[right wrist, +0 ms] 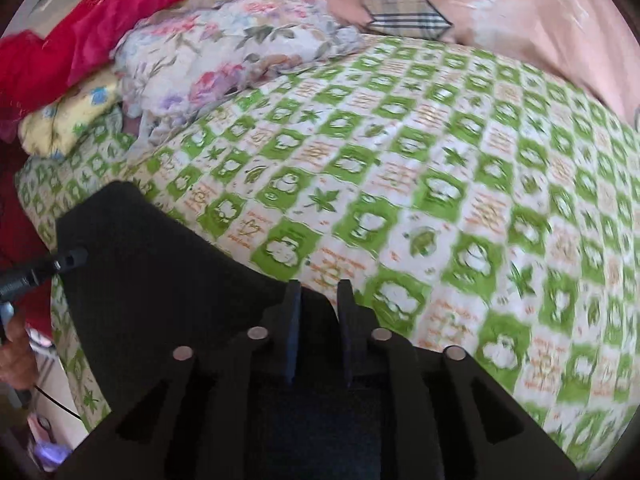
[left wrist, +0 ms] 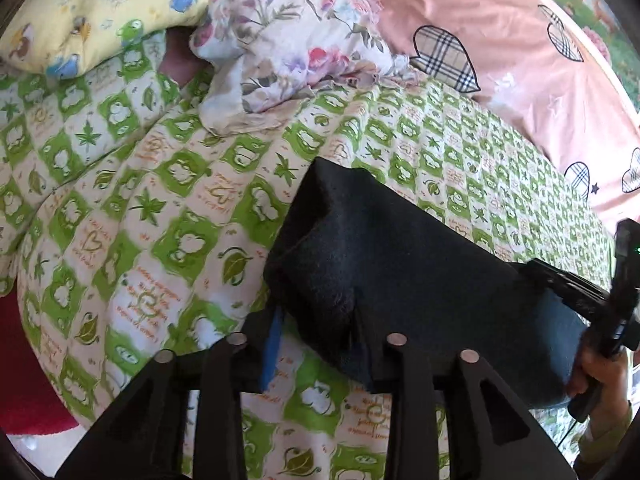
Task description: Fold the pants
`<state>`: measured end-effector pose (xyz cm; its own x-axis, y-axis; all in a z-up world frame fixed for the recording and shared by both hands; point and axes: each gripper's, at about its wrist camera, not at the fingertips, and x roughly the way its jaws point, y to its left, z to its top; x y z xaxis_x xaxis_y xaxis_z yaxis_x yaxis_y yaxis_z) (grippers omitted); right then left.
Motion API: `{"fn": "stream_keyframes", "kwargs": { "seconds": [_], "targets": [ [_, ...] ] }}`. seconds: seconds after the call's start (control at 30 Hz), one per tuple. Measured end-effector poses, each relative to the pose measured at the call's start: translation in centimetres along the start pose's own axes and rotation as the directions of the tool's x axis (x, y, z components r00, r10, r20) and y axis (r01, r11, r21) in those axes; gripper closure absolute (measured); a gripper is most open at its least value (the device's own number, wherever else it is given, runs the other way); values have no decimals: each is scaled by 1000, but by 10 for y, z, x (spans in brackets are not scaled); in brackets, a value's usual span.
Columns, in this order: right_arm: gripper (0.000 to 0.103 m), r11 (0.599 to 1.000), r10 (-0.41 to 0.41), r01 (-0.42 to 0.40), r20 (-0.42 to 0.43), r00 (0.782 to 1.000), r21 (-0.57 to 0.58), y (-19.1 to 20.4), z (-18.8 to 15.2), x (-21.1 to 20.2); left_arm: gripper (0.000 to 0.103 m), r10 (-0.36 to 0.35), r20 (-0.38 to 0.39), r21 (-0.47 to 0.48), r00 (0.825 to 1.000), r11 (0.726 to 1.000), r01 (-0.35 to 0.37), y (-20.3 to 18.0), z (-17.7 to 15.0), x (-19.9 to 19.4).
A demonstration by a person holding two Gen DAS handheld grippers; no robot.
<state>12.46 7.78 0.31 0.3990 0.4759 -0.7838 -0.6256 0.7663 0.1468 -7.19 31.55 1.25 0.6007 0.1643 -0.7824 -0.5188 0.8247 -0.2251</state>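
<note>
The pants are dark navy and fuzzy, held in a folded band above a green and white patterned quilt. In the left wrist view my left gripper is shut on the pants' near edge; one blue pad shows and the other is hidden under the cloth. The right gripper grips the far right end of the pants. In the right wrist view my right gripper is shut on the pants, which stretch left toward the left gripper.
A floral pillow and a yellow cartoon pillow lie at the head of the bed. A pink duvet with plaid hearts lies along the far side. A red blanket lies near the pillows.
</note>
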Motion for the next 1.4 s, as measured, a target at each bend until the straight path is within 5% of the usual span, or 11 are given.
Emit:
{"fn": "stream_keyframes", "kwargs": {
  "seconds": [0.13,0.27,0.5,0.67,1.07,1.27,1.4],
  "targets": [
    [77,998,11,-15,70,997,55,-11,-11,-39,53,30,66,6,997,1000,-30,1,3,-23],
    [64,995,11,-22,108,994,100,-21,-32,-73,44,13,106,16,994,1000,-14,-9,9,-43],
    [58,982,-27,3,124,992,188,-38,-89,-119,40,-67,69,142,995,988,56,-72,8,-40],
    [57,951,-88,45,126,988,305,-61,-140,-153,39,-137,13,264,991,956,129,-135,-5,-29],
    [45,805,-263,126,159,952,580,-120,-228,-226,35,-241,-154,559,958,778,286,-290,-52,-8],
    [42,702,-338,126,173,925,701,-151,-253,-247,34,-256,-234,657,938,670,346,-349,-66,4],
    [42,641,-366,97,193,910,762,-165,-265,-254,34,-281,-305,696,910,586,415,-390,-71,11]
  ]
}}
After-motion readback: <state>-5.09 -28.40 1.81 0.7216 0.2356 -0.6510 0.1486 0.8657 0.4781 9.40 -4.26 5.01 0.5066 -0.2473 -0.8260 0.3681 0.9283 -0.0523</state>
